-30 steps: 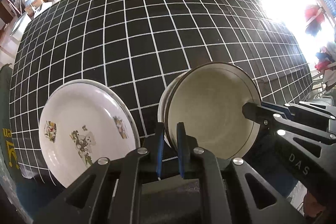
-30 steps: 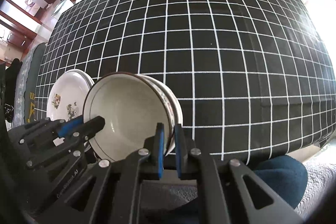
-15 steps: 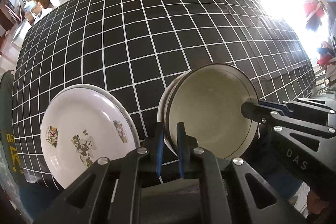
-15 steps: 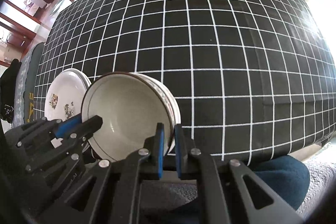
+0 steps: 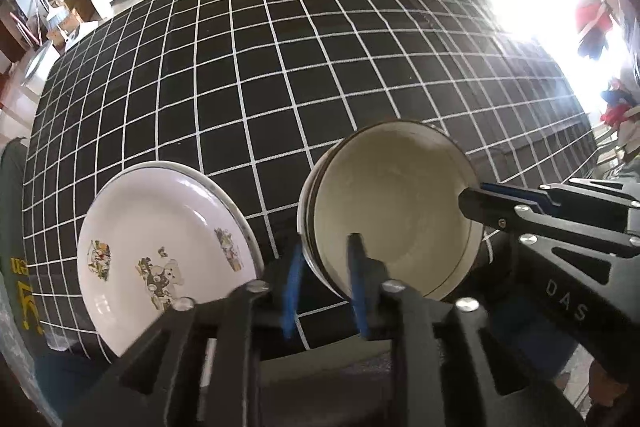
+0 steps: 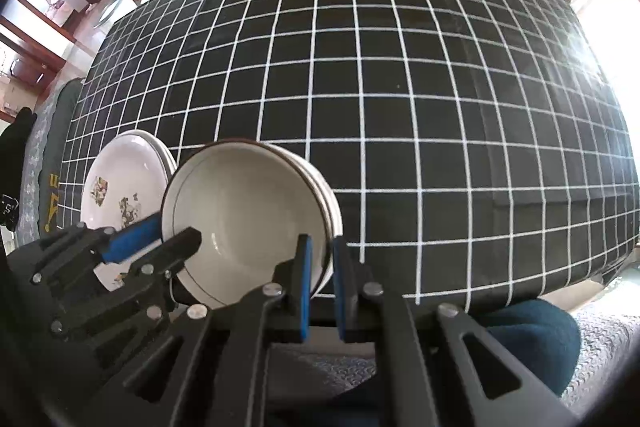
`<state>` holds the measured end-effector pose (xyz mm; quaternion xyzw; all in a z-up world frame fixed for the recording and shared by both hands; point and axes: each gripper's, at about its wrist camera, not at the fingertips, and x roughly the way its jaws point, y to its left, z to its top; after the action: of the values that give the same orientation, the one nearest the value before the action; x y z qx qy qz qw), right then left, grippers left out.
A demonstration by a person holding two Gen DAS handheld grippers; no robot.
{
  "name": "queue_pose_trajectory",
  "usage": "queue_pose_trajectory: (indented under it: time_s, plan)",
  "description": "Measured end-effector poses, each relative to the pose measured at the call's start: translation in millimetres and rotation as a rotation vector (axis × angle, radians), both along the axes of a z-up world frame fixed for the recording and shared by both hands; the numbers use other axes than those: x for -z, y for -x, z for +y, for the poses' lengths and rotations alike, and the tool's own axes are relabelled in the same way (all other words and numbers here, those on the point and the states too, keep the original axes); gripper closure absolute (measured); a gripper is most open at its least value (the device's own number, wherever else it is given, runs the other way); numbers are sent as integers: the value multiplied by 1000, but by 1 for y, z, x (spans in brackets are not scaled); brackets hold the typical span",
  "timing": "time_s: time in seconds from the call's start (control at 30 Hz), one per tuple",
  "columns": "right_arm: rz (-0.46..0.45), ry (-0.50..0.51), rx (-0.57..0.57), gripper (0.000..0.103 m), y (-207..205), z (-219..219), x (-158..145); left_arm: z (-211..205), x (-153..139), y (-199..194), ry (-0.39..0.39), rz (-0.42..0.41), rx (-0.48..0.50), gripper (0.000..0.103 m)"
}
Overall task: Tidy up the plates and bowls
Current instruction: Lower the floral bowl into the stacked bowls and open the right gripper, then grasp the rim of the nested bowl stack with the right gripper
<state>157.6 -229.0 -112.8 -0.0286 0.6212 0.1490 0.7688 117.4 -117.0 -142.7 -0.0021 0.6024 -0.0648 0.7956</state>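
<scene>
Ahead of the tongs, a matt black cloth (image 5: 280, 75) with white grid lines. Between them, a glossy glazed ceramic bowl (image 5: 396, 207); beside the left tongs, a smooth, shiny plate (image 5: 160, 247) with printed pictures.

Left hand-held gripper (image 5: 325, 279) jaws opening astride bowl (image 5: 394, 211) rim; plate (image 5: 160, 251) beside.

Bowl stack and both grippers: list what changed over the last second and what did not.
The left gripper is opening its jaws, releasing the rim of the top bowl, which still sits between the pads. The right gripper stays clamped on the opposite rim. The bowl stack and the plates beside it have not moved on the checked tablecloth.
</scene>
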Motion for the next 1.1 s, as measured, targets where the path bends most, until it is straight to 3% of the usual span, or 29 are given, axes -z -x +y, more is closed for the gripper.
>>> queue_pose_trajectory:
  time_s: [0.07, 0.13, 0.2, 0.27, 0.3, 0.47, 0.63, 0.77, 1.1]
  plan:
    - [-21, -23, 9, 89, 2, -4, -7, 5, -6, 2, 7, -24, -4, 65]
    - [-40, -54, 19, 78, 5, -8, -15, 9, -13, 4, 11, -47, -5, 60]
    - [-75, -83, 27, 44, 11, -12, -25, 14, -21, 7, 26, -69, 6, 55]
    - [-110, -95, 32, 29, 16, -13, -31, 18, -29, 12, 41, -94, 12, 47]
    - [-139, -96, 37, 26, 21, -16, -36, 21, -34, 15, 57, -112, 21, 47]
    - [-218, -129, 99, 23, 42, -28, -45, 28, -55, 33, 110, -191, 74, 35]
    - [-261, -137, 148, 23, 60, -36, -41, 37, -57, 45, 115, -207, 82, 35]
    - [-275, -148, 223, 23, 71, -43, -38, 44, -56, 52, 70, -260, 62, 35]
    - [-213, -171, 267, 23, 65, -33, -17, 46, -32, 34, 172, -145, 154, 35]
